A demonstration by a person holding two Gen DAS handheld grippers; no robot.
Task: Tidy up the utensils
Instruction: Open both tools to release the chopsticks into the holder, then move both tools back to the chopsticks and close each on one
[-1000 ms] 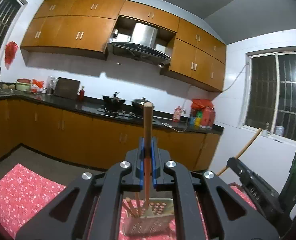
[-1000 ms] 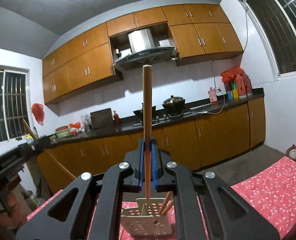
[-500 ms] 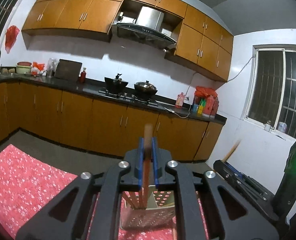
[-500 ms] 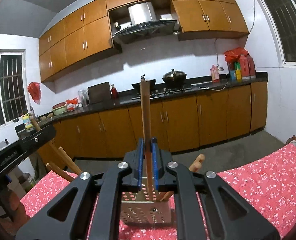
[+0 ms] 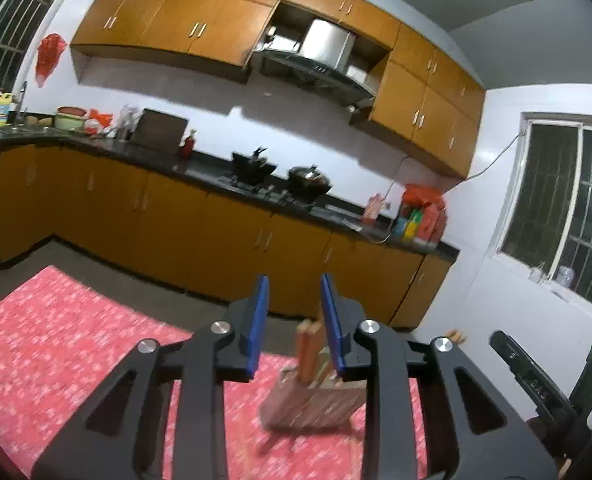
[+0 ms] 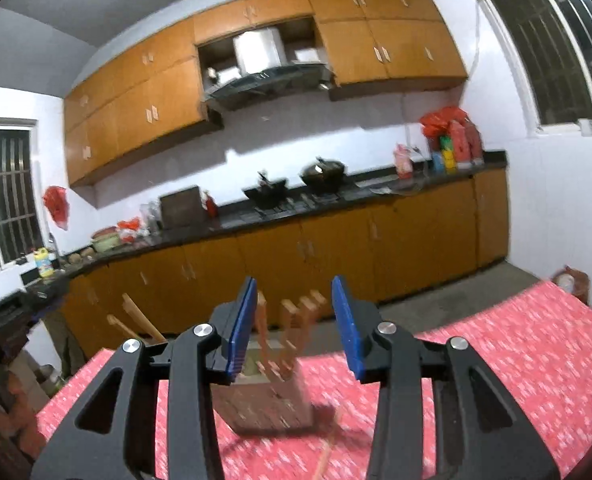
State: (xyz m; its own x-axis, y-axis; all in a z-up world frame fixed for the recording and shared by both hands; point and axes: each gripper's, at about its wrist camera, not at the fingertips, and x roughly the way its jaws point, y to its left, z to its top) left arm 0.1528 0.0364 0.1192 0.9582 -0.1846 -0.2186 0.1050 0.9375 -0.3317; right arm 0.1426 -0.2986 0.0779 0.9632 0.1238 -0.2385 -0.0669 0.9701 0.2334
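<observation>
Released wooden utensils [image 6: 291, 332] now stand in the blurred perforated holder [image 6: 265, 402].

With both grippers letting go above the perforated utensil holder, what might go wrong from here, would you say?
1. The left gripper and right gripper are opening close over the wooden utensils; a finger could snag one when it backs off.
2. The utensil holder stands free on the red tablecloth, and the sticks lean out of it, so a knock might tip it.
3. Both grippers crowd one holder and might bump each other.
</observation>
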